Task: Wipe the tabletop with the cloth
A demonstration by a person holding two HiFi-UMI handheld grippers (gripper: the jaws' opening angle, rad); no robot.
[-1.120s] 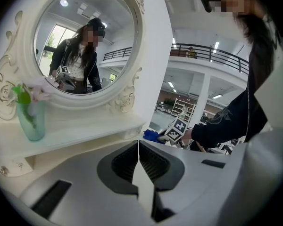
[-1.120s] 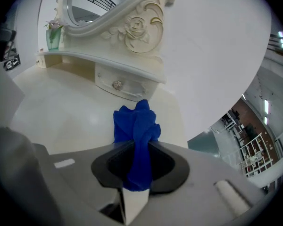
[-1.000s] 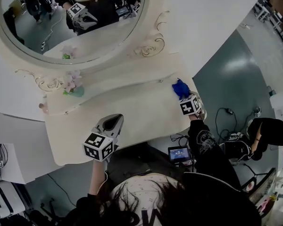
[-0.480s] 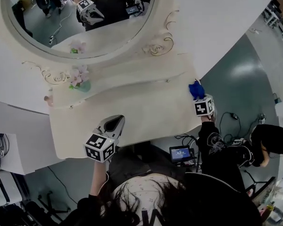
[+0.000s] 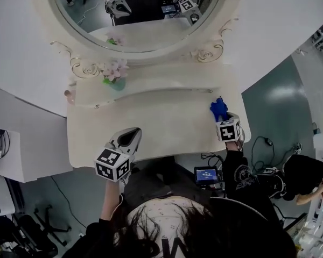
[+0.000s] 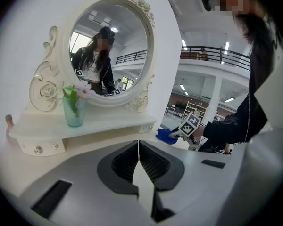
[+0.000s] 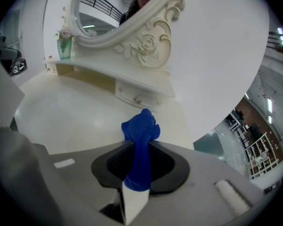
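"Though the head view only shows a crumpled blue cloth (image 5: 219,108) poking past the right gripper (image 5: 222,118) at centre right, is it held?"

"Yes. The right gripper view shows the jaws clamped on it, at the right end of the glossy cream tabletop (image 5: 167,128)."

"And the left gripper (image 6: 139,157)?"

"Its own view, bottom centre, shows the jaws pressed together with nothing between them."

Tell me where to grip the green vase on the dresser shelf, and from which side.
I'd grip the vase around its glass body, below the flowers, coming level from the front: it stands upright, the stems fill its mouth, and the mirror frame stands close behind.
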